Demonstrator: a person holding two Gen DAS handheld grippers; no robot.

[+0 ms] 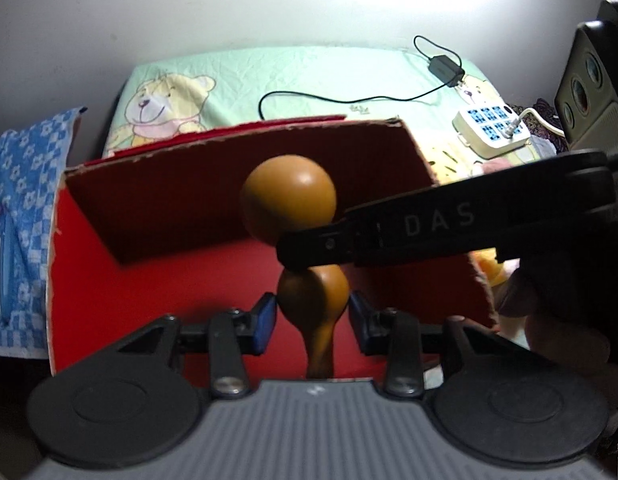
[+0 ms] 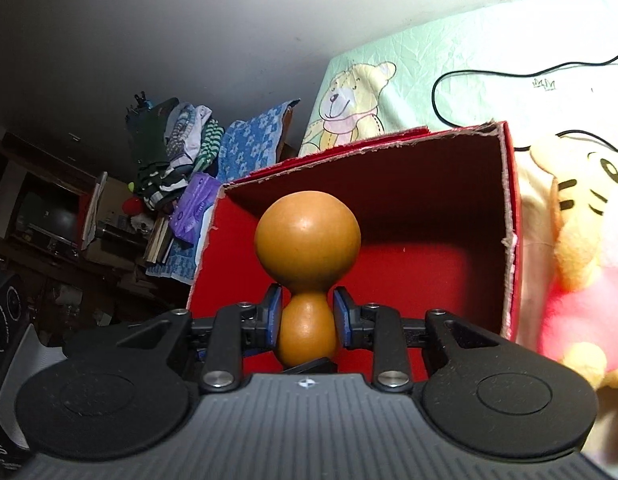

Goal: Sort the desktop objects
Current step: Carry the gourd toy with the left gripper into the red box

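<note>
Bear-print sheet (image 1: 309, 76); right hand-held gripper (image 1: 309, 252) arm reads "DAS".

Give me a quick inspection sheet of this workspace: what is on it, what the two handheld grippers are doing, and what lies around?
Surface: pale green bear-print cloth, wrinkled.
Job's things: orange gourd held above an open red box, whose inside shows nothing else.
Clutter: yellow plush toy beside the box; white power strip on the cloth.
Grippers: left gripper and right gripper both clamp the gourd's smaller bulb.
Cables: black cable with adapter looped across the cloth; a white cord plugged into the strip.
Surroundings: blue patterned towel, piled clothes, dark shelves at left.
</note>
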